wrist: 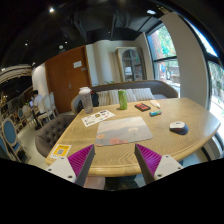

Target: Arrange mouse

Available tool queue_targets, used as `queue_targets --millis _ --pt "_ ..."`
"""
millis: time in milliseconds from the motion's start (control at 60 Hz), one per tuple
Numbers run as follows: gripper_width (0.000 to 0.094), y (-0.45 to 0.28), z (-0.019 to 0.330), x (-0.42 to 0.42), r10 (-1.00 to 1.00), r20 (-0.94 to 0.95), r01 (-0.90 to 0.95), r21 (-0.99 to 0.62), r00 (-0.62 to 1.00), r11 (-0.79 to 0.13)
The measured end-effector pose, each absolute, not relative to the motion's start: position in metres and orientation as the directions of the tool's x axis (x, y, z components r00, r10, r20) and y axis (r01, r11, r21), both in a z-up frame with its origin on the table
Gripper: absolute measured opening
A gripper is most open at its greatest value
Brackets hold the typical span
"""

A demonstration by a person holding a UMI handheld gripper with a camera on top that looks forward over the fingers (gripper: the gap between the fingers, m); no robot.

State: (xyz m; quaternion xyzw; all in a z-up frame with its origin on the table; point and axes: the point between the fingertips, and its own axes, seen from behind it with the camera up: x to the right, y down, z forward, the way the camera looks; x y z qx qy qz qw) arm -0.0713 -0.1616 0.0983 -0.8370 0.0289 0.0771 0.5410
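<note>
The gripper [113,160] is held level above the near edge of a rounded wooden table [195,122], its magenta pads [82,158] spread apart with nothing between them. Just ahead lies a flat grey rectangular mouse pad [123,130]. The mouse [178,127], small and dark, sits well to the right. A green bottle [123,99] stands beyond.

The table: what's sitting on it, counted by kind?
On the table, beyond the open tongs:
Mouse: 1
Mouse mat: 1
Green bottle: 1
Dark jug: 1
Paper sheets: 1
Small flat items I can't identify: 3
Total: 8
</note>
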Motion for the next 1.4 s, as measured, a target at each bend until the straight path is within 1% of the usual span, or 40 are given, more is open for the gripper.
queue_targets --millis 167,317,600,683,750,850,867,900,1067,1233,1400 --pt "0.0831 -0.154 0.096 -0.054 0.038 -0.157 -0.128 -0.906 0.987 -0.404" --pt "0.0831 -0.144 0.082 -0.014 0.002 -0.149 -0.135 -0.903 0.989 -0.408" --pt "0.0828 -0.112 0.043 0.138 -0.178 -0.005 -0.082 -0.902 0.984 -0.424" --pt "0.083 -0.104 0.027 0.18 -0.239 0.023 -0.089 -0.889 0.971 -0.448" --pt "0.0831 -0.096 0.015 0.207 -0.26 0.042 -0.086 -0.884 0.965 -0.46" --pt "0.0832 -0.087 -0.004 0.239 -0.278 0.079 -0.074 -0.862 0.957 -0.501" --pt "0.084 -0.087 -0.005 0.243 -0.275 0.087 -0.068 -0.858 0.958 -0.509" --pt "0.0838 -0.079 -0.001 0.247 -0.27 0.08 -0.066 -0.869 0.96 -0.49" --pt "0.0854 -0.043 -0.007 0.265 -0.248 0.049 -0.088 -0.855 0.967 -0.51" --pt "0.0847 -0.016 -0.011 0.272 -0.225 -0.026 -0.143 -0.841 0.974 -0.523" --pt "0.0845 0.006 -0.012 0.283 -0.231 -0.03 -0.153 -0.833 0.972 -0.532"
